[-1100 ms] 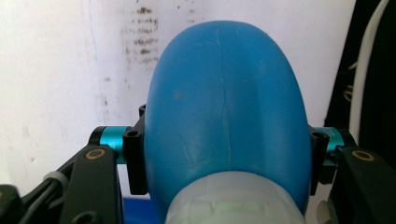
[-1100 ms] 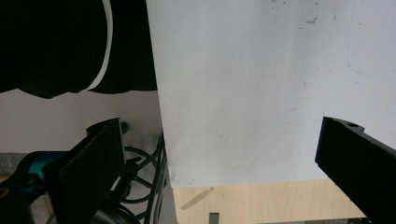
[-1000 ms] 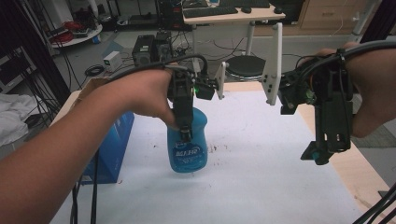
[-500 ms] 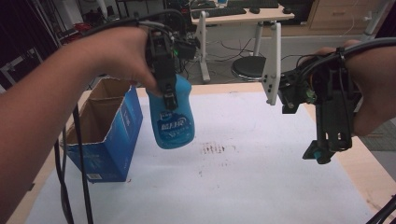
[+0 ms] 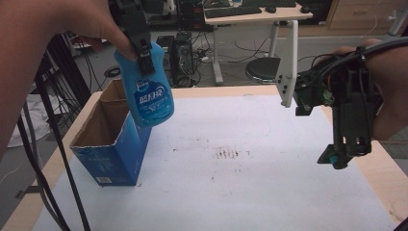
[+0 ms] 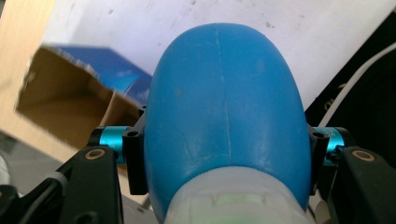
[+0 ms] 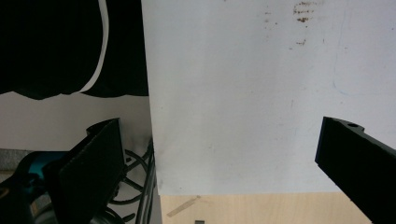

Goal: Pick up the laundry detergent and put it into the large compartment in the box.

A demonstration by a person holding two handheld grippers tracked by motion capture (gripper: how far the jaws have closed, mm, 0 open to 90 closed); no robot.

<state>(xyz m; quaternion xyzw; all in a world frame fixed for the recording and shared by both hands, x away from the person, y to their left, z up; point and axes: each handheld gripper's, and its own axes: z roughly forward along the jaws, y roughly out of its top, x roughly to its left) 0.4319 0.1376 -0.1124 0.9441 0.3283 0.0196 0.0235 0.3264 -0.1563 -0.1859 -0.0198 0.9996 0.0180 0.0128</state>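
Note:
A blue plastic bottle (image 5: pixel 148 91) with a white label hangs in the air above the open blue cardboard box (image 5: pixel 111 144) at the table's left. My left gripper (image 5: pixel 140 45) is shut on the bottle's upper part and comes down from above. In the left gripper view the bottle (image 6: pixel 224 107) sits between both jaws, with the box (image 6: pixel 70 102) below it. My right gripper (image 5: pixel 342 156) hovers over the right side of the white sheet, pointing down. Its jaws stand wide apart with nothing between them, as the right gripper view (image 7: pixel 219 163) shows.
A white sheet (image 5: pixel 240 183) with a few brown stains (image 5: pixel 231 154) covers the wooden table (image 5: pixel 380 168). Black cables hang at the left edge. Desks, a stool and computer gear stand behind the table.
The left gripper has lifted the bottle off the sheet and carried it left, over the box. The right gripper has stayed where it was.

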